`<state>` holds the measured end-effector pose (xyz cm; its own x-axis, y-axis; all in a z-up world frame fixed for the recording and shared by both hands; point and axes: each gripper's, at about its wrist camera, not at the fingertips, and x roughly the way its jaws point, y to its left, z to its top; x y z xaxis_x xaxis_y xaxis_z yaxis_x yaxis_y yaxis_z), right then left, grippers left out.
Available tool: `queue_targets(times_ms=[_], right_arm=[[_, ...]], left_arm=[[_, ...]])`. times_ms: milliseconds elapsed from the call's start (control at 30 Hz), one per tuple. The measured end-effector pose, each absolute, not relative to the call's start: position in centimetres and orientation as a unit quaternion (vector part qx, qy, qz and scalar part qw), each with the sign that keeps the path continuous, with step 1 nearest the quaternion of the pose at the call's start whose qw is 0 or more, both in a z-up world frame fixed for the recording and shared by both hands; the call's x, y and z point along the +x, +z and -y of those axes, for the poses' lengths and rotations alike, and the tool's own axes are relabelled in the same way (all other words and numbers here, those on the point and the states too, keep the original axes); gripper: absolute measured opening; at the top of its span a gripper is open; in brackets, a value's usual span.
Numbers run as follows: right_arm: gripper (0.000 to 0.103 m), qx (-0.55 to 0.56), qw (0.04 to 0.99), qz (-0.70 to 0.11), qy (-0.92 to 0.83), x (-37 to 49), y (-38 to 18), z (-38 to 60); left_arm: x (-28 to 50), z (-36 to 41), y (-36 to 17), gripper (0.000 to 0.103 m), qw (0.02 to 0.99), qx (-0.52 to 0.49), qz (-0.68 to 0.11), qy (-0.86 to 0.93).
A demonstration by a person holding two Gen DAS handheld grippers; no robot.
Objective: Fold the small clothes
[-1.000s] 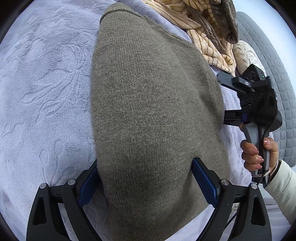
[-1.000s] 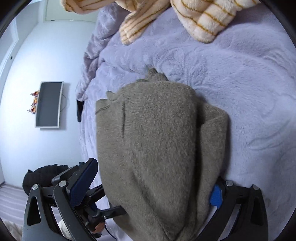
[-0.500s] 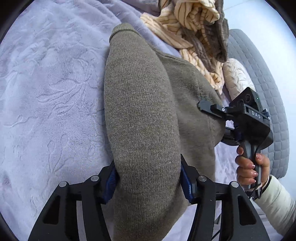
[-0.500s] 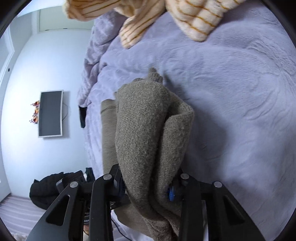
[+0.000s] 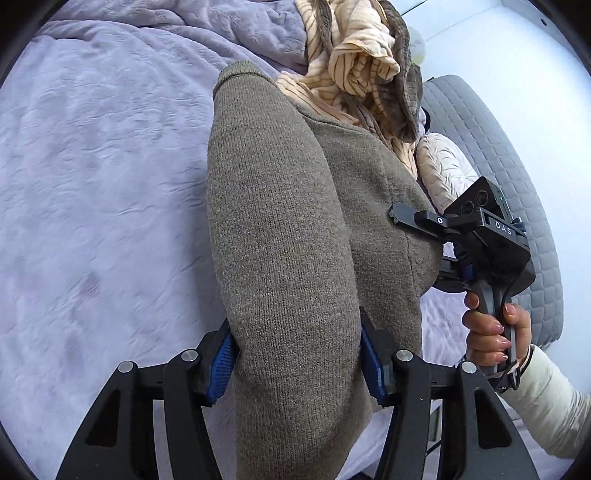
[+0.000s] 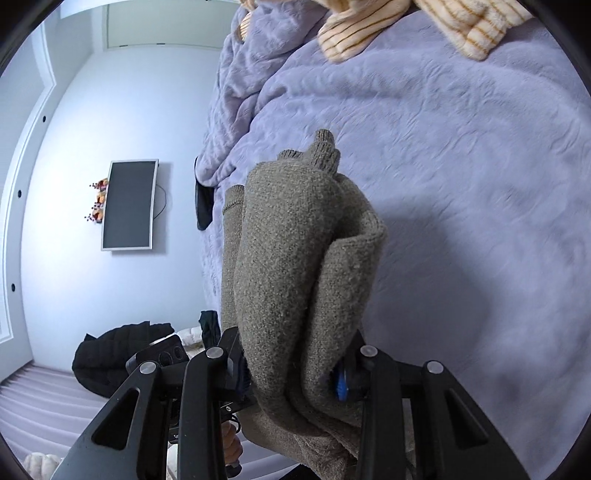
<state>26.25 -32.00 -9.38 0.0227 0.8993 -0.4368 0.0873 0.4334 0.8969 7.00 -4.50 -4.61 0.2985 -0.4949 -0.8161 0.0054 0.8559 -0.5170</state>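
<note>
A grey-brown knit sweater [image 5: 280, 229] hangs lifted above the lilac blanket [image 5: 92, 192]. My left gripper [image 5: 295, 362] is shut on a thick fold of it, the blue pads pressing both sides. My right gripper [image 6: 291, 373] is shut on another bunched fold of the same sweater [image 6: 295, 266]. The right gripper also shows in the left wrist view [image 5: 436, 243], at the sweater's right edge, held by a hand. The sweater's cuff [image 6: 325, 147] points toward the blanket [image 6: 461, 166].
A pile of cream striped clothes [image 5: 354, 70] lies at the far side of the bed, also in the right wrist view [image 6: 469, 26]. A grey quilted headboard [image 5: 517, 177] stands at the right. A wall screen [image 6: 129, 205] and a black jacket [image 6: 114, 358] lie beyond the bed's edge.
Both grippers closed from open onto folds of the sweater and lifted it off the blanket. The sweater went from lying spread to bunched and hanging.
</note>
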Motion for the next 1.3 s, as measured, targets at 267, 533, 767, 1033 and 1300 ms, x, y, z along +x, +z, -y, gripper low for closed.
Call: queue_targets(times_ms=[267, 533, 767, 1033, 1300], right_arm=[[0.037, 0.404, 0.564, -0.626, 0.356, 20.8, -9.3, 25.1], [0.037, 0.393, 0.558, -0.648, 0.337, 17.3, -11.2, 21.2], [0.053, 0.294, 0.622, -0.686, 0.235, 17.8, -13.9, 20.7], [0.068, 0.224, 0.662, -0.685, 0.209, 16.4, -10.1, 22.3], [0.041, 0.270, 0.600, -0.710, 0.251, 8.6, -10.1, 20.3]], left_arm=[[1.3, -0.9, -4.3, 0.059, 0.768, -0.206, -0.592, -0.130], [-1.7, -4.8, -7.4, 0.059, 0.768, -0.165, -0.613, -0.083], [-3.2, -6.9, -8.0, 0.059, 0.771, -0.163, -0.613, -0.058], [-3.0, -9.2, -5.9, 0.059, 0.789, -0.159, -0.592, -0.032], [-2.2, -7.1, -6.8, 0.059, 0.787, -0.110, -0.604, -0.056]])
